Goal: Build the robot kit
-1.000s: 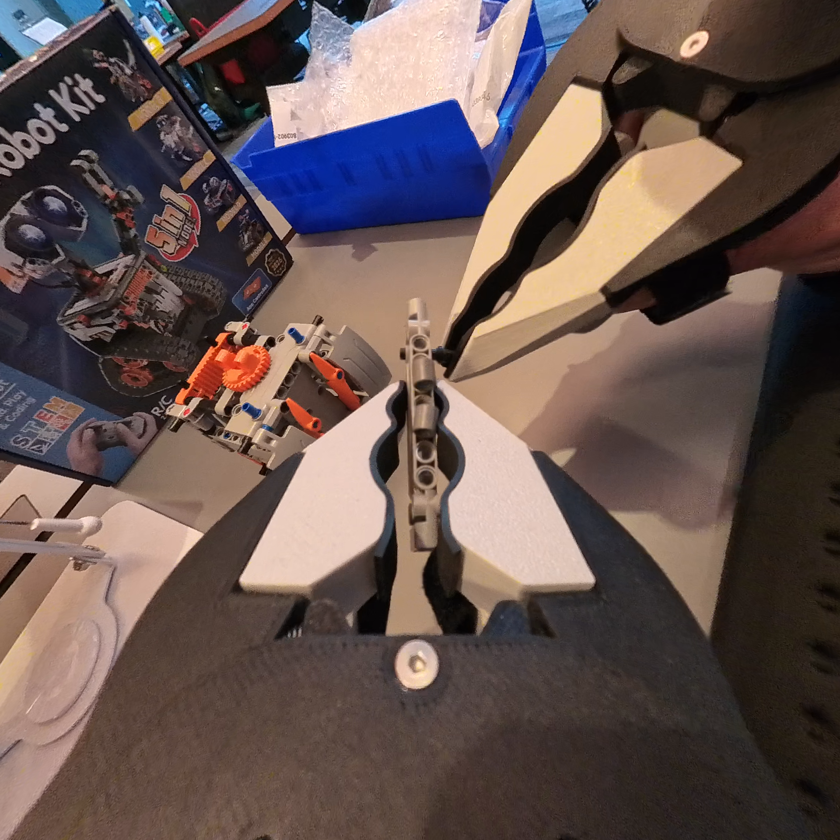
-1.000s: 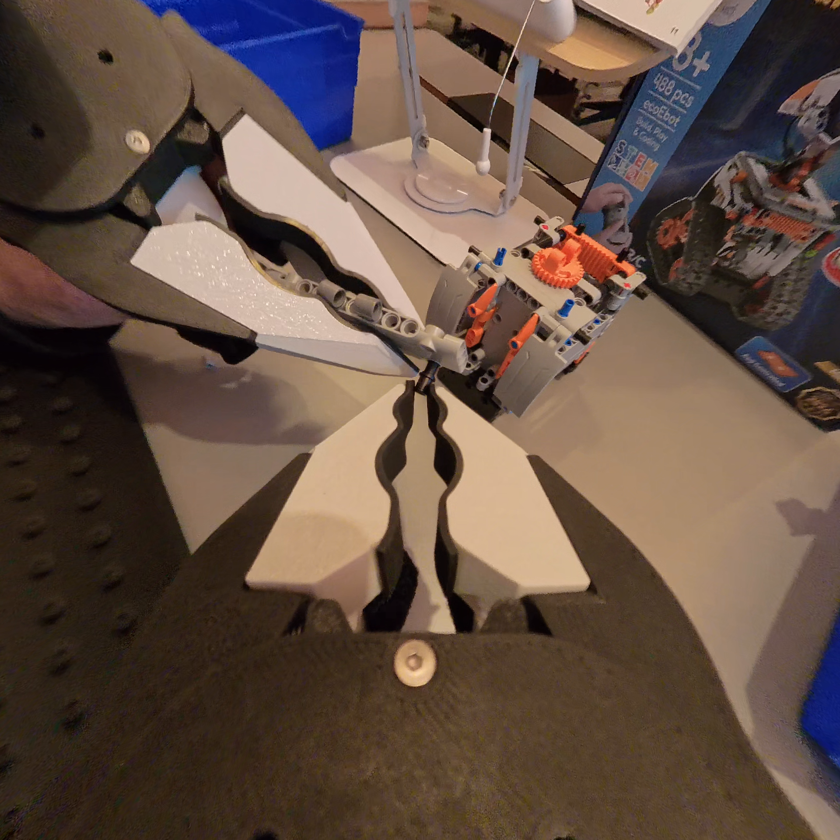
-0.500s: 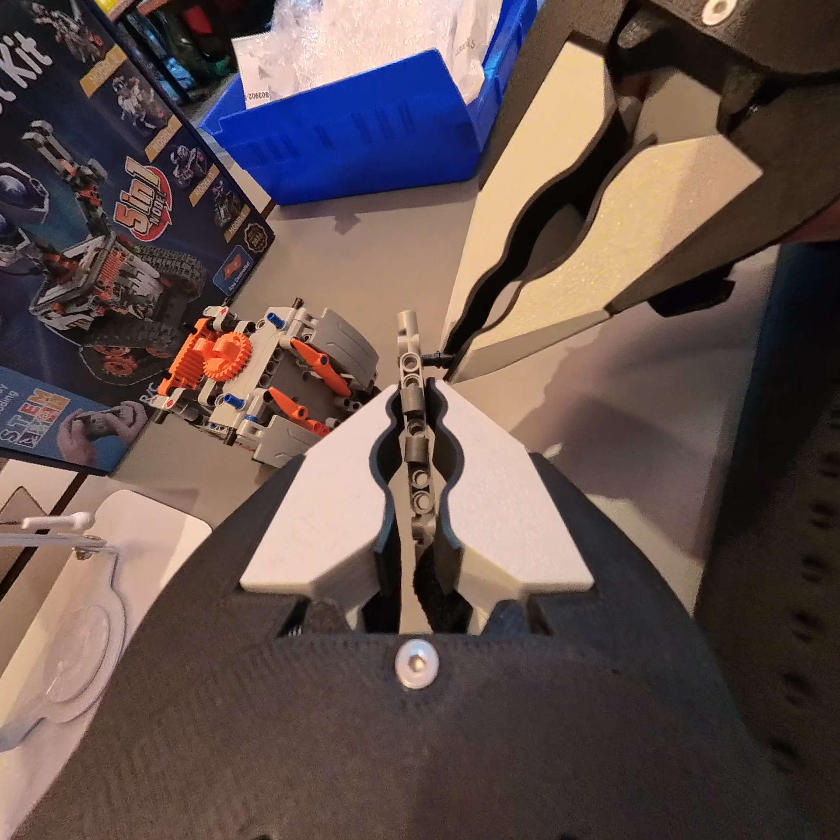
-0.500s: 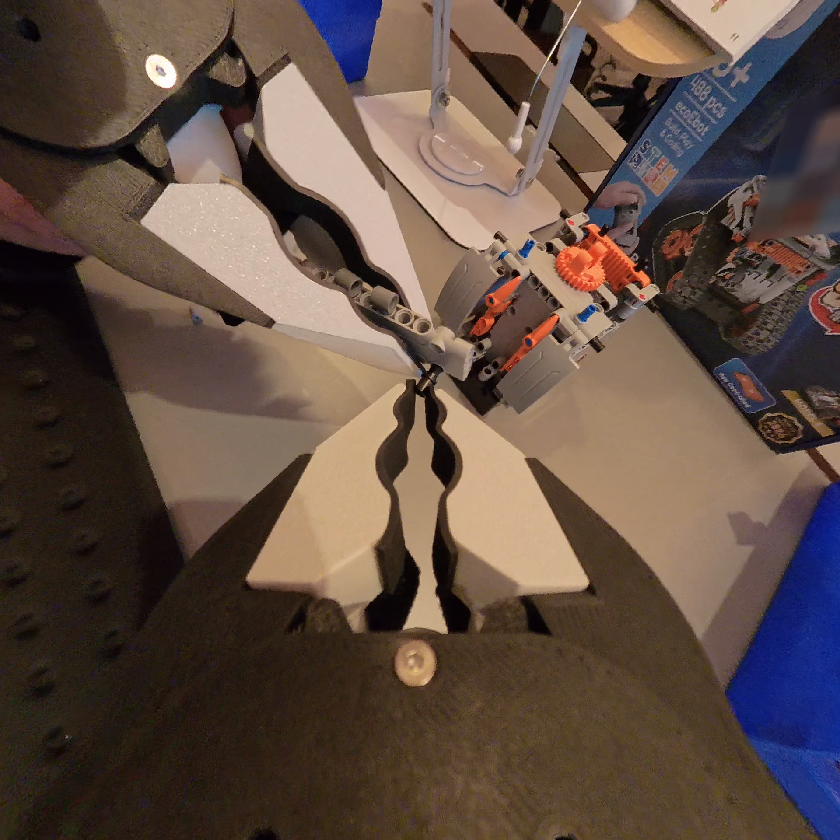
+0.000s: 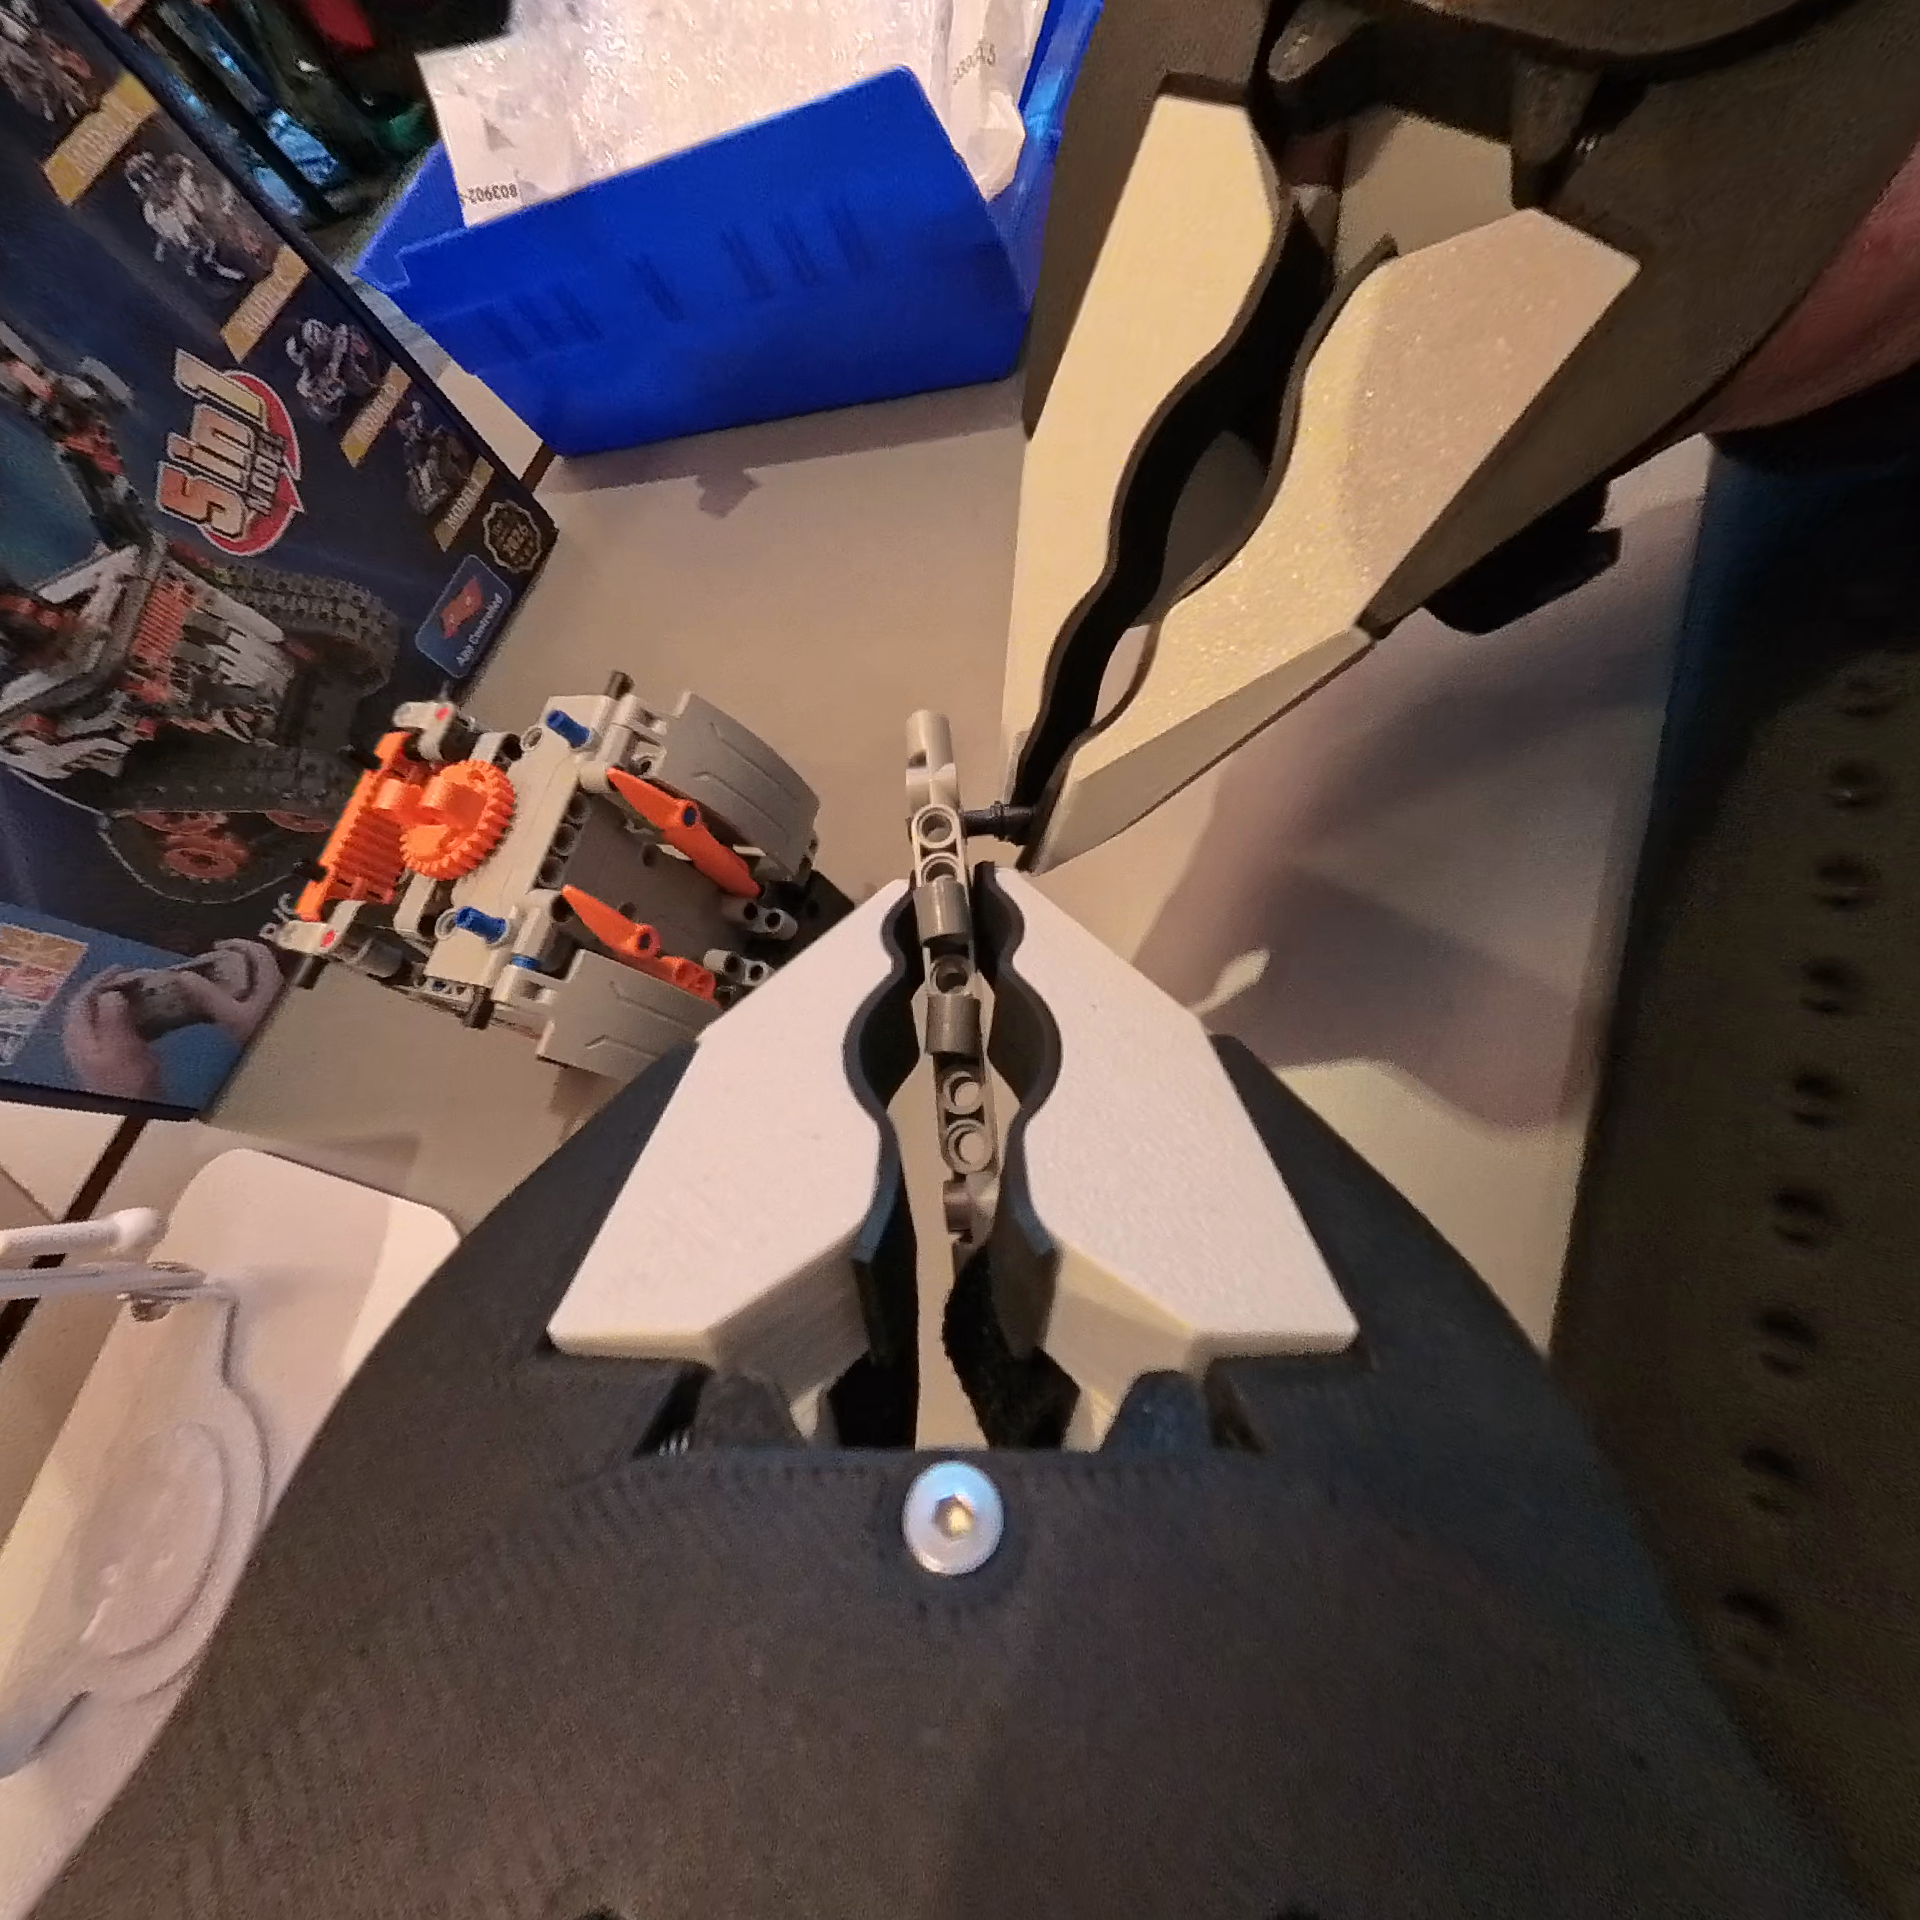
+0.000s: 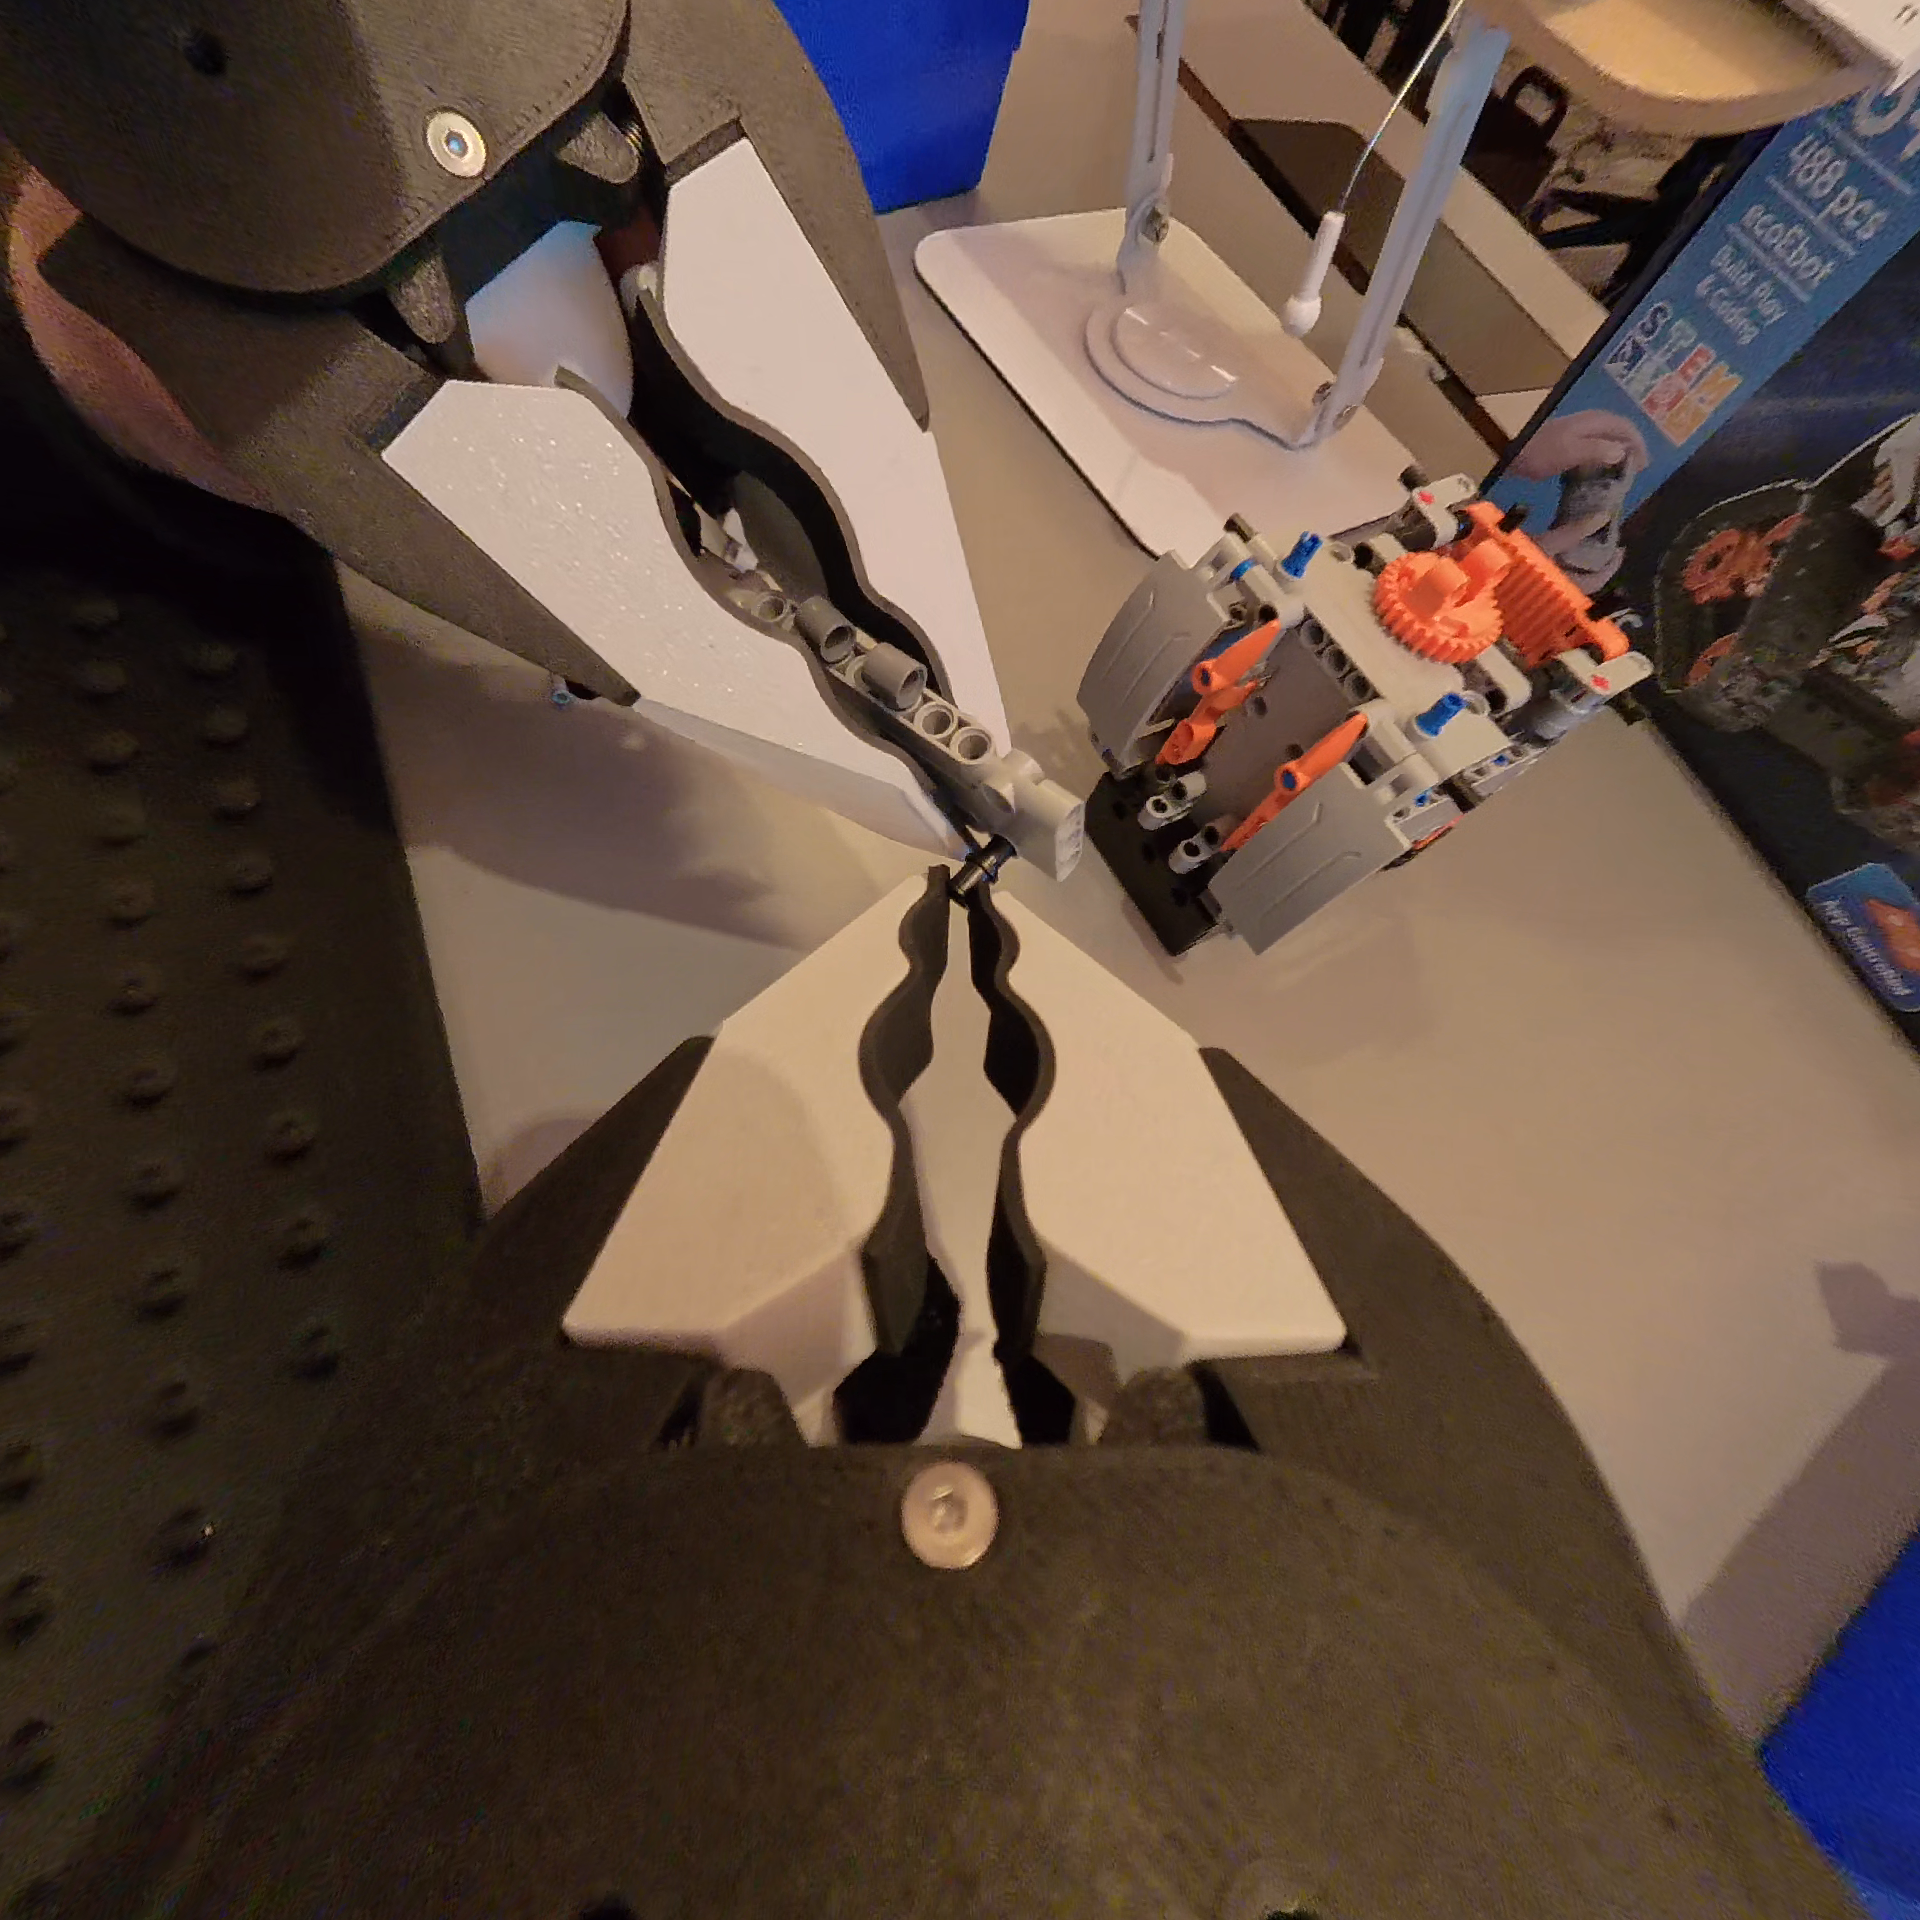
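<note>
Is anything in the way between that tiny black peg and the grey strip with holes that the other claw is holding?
Nothing visible. The black peg, pinched by the right gripper, already meets a hole in the grey strip that the left gripper clamps.

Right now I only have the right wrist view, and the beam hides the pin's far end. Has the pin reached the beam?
Observer: Yes. In the left wrist view the pin, pinched in the right tongs, meets the side of the beam just below its pale end piece. I cannot tell how far in it is.
Operator: I only see a blue corner up top. What is it?
Observer: It is a blue bin on the table beyond the beam, stuffed with clear plastic bags.
</note>
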A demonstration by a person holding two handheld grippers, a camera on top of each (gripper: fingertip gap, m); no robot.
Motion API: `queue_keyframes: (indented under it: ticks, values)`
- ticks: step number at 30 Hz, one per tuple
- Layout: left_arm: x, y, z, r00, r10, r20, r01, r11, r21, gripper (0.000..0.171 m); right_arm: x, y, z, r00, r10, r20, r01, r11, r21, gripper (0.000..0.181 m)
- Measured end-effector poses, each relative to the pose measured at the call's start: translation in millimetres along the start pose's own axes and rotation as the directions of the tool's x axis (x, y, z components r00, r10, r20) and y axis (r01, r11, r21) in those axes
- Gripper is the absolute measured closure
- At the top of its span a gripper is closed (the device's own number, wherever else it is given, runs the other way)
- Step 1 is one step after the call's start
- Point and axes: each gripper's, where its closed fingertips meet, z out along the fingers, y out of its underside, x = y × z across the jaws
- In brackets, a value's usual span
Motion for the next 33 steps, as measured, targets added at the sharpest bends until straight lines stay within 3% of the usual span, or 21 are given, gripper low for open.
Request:
queue_keyframes:
  ticks: [11, 14, 16, 18, 20, 23, 27, 33]
  values:
    - [-2, -2, -2, 0.998, 0.051, 0.036, -0.051, 0.999, 0.002, 0.166, 3, -4, 1, 0.999, 0.052, 0.012, -0.053, 0.998, 0.031, 0.18]
    - [-1, 3, 0, 1.0, 0.005, -0.026, -0.005, 1.0, -0.005, 0.166, 1, -1, -1, 0.999, 0.042, 0.033, -0.044, 0.998, 0.043, 0.177]
    - [-9, 14, 0, 0.999, -0.031, -0.033, 0.03, 0.999, -0.031, 0.166, 0, 0, -9, 0.993, 0.083, 0.082, -0.088, 0.994, 0.068, 0.167]
    - [-4, 18, 0, 0.989, -0.086, -0.117, 0.084, 0.996, -0.028, 0.166, 7, 1, -14, 0.989, 0.123, 0.088, -0.13, 0.988, 0.085, 0.16]
    - [8, 18, -2, 0.982, -0.026, -0.185, 0.021, 0.999, -0.03, 0.166, 6, -2, -13, 0.99, 0.111, 0.093, -0.12, 0.988, 0.098, 0.156]
    - [26, 23, -1, 0.965, 0.026, -0.26, -0.042, 0.998, -0.056, 0.166, -4, -10, -10, 0.993, 0.045, 0.108, -0.056, 0.994, 0.097, 0.158]
    - [28, 23, -4, 0.962, 0.067, -0.265, -0.083, 0.995, -0.048, 0.166, -20, -9, -4, 0.986, -0.007, 0.164, -0.002, 0.998, 0.056, 0.176]
    - [31, 23, -12, 0.946, 0.099, -0.309, -0.109, 0.994, -0.017, 0.166, -28, -14, -5, 0.976, 0.029, 0.214, -0.042, 0.997, 0.058, 0.172]
